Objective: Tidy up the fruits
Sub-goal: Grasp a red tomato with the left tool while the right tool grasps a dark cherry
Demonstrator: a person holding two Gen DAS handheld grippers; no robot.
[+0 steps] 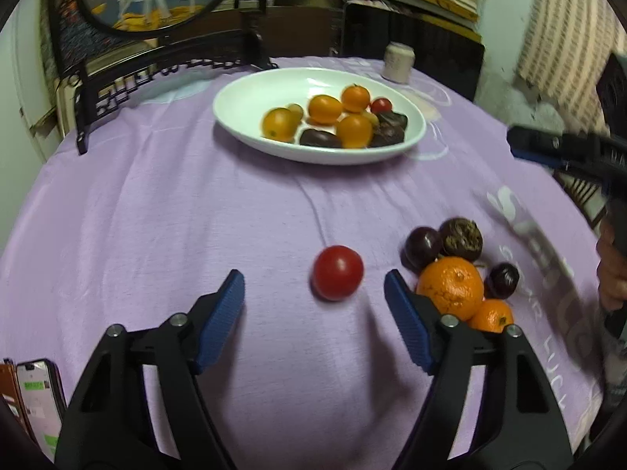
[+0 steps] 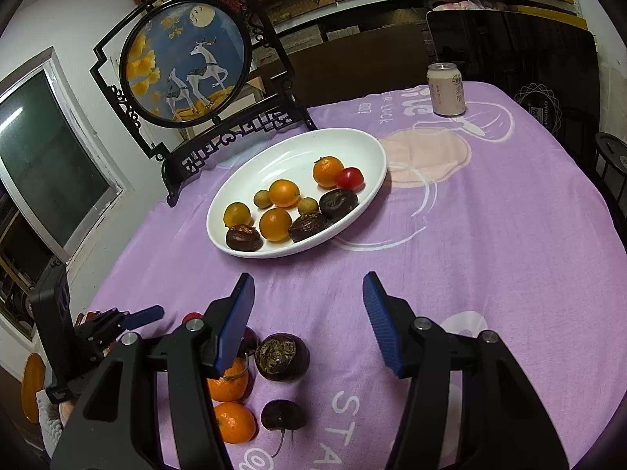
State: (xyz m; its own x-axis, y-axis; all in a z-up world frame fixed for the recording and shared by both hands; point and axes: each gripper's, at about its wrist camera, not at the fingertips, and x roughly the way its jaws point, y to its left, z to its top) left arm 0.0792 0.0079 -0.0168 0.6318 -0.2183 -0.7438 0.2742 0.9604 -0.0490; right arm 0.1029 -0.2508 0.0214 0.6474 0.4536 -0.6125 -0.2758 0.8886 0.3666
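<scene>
A white oval bowl (image 1: 243,105) (image 2: 352,145) on the purple cloth holds several oranges, dark fruits and a small red tomato. My left gripper (image 1: 314,288) is open, its blue pads either side of a loose red tomato (image 1: 337,278) on the cloth. Right of it lies a cluster: an orange (image 1: 450,288), a smaller orange (image 1: 491,315) and three dark fruits (image 1: 462,239). My right gripper (image 2: 307,293) is open and empty above the cloth, with that cluster (image 2: 282,356) below its left finger. The left gripper also shows at the right wrist view's left edge (image 2: 145,317).
A deer-picture stand (image 2: 188,62) sits behind the bowl at the table's far left. A drink can (image 2: 446,90) stands at the far edge. A phone (image 1: 39,399) lies at the near left. Shelves and a dark chair are behind the table.
</scene>
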